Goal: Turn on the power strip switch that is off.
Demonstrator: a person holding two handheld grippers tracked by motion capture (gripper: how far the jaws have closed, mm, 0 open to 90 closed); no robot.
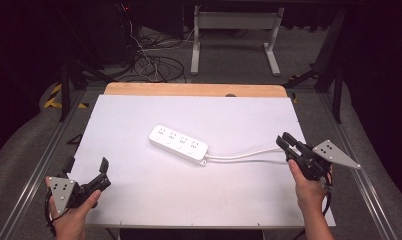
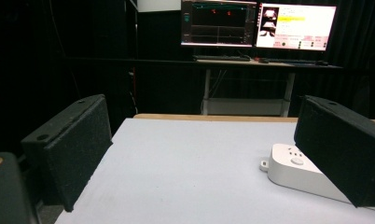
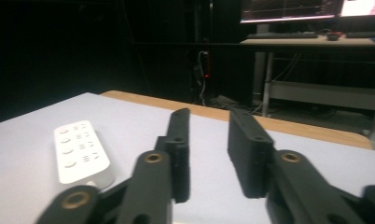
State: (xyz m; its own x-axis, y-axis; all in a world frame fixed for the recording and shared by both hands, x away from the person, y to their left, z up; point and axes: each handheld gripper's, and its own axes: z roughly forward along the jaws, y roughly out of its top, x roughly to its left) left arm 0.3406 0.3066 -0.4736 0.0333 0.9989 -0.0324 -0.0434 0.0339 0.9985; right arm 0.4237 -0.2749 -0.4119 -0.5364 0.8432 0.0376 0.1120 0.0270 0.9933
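A white power strip (image 1: 179,143) lies on the white tabletop (image 1: 139,200) near the middle, and its white cable (image 1: 244,156) runs right toward the table's edge. My left gripper (image 1: 87,165) is at the front left corner in a person's hand, jaws wide open and empty. In the left gripper view the left gripper (image 2: 204,154) frames bare table, with the power strip (image 2: 297,170) by the right jaw. My right gripper (image 1: 284,138) hovers at the right edge above the cable. In the right gripper view the right gripper (image 3: 209,121) has a narrow empty gap between its jaws, and the power strip (image 3: 80,151) lies to its left.
A wooden strip (image 1: 189,89) borders the table's far edge. Beyond it are a desk frame (image 1: 234,35) and tangled cables (image 1: 149,60) on the floor. Two lit monitors (image 2: 255,25) stand on a far desk. Metal rails run along both sides of the table.
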